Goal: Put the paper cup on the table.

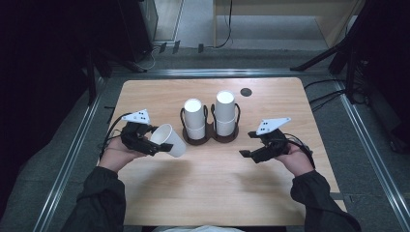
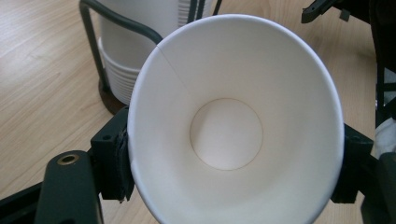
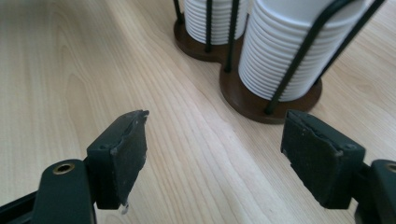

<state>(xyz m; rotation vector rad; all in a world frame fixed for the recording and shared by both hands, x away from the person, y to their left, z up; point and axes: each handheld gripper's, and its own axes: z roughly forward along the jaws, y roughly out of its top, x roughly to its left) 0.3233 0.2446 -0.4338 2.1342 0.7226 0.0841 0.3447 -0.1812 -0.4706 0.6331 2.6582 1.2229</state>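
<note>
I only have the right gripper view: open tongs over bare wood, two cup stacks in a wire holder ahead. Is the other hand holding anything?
Observer: Yes. The left tongs are shut on a single white paper cup, clamped at its sides near the rim.
Operator: Which way does that cup face?
Observer: It lies tilted on its side; the left gripper view looks straight into its empty inside.
Operator: Are the two stacks equal?
Observer: No. In the high view the right stack stands taller than the left stack.

Bright table, dark surrounds, sharp pics.
</note>
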